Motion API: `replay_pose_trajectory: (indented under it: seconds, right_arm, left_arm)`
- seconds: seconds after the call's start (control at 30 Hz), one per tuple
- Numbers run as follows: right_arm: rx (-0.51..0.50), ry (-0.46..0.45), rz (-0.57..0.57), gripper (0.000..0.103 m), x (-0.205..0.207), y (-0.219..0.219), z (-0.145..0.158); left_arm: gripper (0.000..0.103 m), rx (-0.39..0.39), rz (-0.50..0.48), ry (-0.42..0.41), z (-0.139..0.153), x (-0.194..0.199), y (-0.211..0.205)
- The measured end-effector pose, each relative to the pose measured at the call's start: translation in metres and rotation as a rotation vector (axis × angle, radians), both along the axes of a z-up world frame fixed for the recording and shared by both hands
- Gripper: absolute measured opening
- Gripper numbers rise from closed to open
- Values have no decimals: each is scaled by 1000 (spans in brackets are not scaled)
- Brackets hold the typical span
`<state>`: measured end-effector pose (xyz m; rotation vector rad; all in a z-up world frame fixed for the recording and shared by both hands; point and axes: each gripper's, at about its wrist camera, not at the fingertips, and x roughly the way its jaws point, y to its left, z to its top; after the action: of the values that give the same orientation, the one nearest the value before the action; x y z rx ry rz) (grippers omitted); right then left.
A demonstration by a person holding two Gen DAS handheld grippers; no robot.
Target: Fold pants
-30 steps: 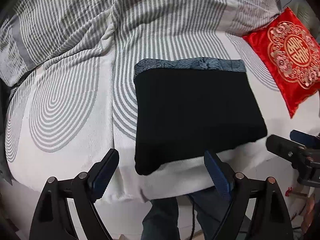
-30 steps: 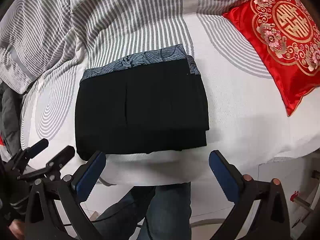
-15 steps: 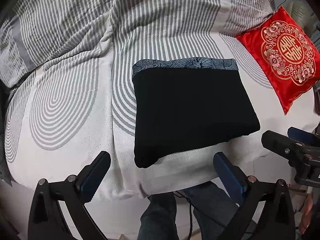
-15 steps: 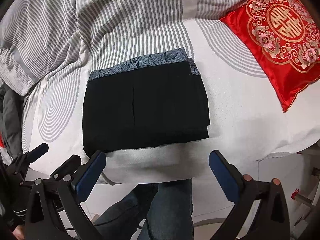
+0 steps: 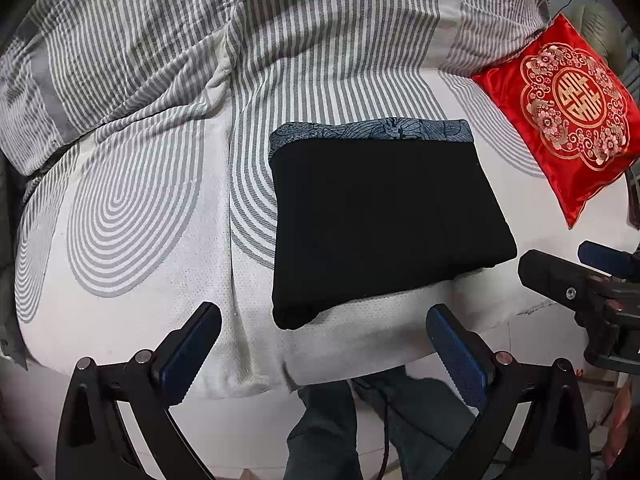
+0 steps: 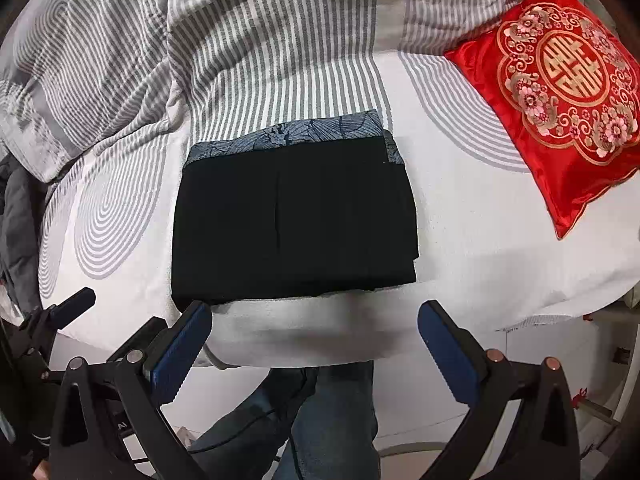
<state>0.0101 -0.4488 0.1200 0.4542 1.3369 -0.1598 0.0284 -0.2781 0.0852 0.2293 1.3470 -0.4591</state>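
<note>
Nearest you, your jeans-clad legs (image 6: 328, 420) stand at the bed's near edge; your left gripper (image 5: 324, 344) hangs wide apart, its jaws having just been opening, nothing between them; your right gripper (image 6: 314, 340) gapes released too, empty; just beyond, the black pants (image 6: 292, 220) lie folded near the bed's (image 6: 480, 240) near edge, patterned waistband at the far side; the striped duvet (image 5: 280, 40) is bunched behind; a red cushion (image 6: 560, 92) sits towards the far right corner.
</note>
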Motion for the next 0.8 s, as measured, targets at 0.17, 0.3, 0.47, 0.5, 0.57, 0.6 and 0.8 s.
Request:
replay_pose_trajectory:
  seconds: [0.17, 0.3, 0.47, 0.5, 0.57, 0.6, 0.8]
  right_arm:
    - [1, 1, 12, 103, 1, -4, -1]
    - [2, -1, 24, 103, 1, -7, -2]
    - [11, 6, 42, 103, 1, -10, -5]
    - [10, 5, 49, 103, 2, -11, -5]
    - [12, 2, 61, 103, 3, -13, -5]
    - [14, 1, 65, 103, 4, -14, -6]
    - [9, 1, 109, 103, 8, -15, -7]
  left_arm:
    - [103, 9, 16, -6, 1, -2, -2]
    - [103, 22, 32, -3, 1, -6, -6]
    - [103, 31, 57, -15, 5, -8, -10]
    - [103, 35, 61, -20, 6, -8, -11]
    - [103, 40, 75, -20, 6, -9, -10]
    - [103, 42, 84, -18, 6, -8, -10]
    - [103, 47, 116, -9, 4, -11, -11]
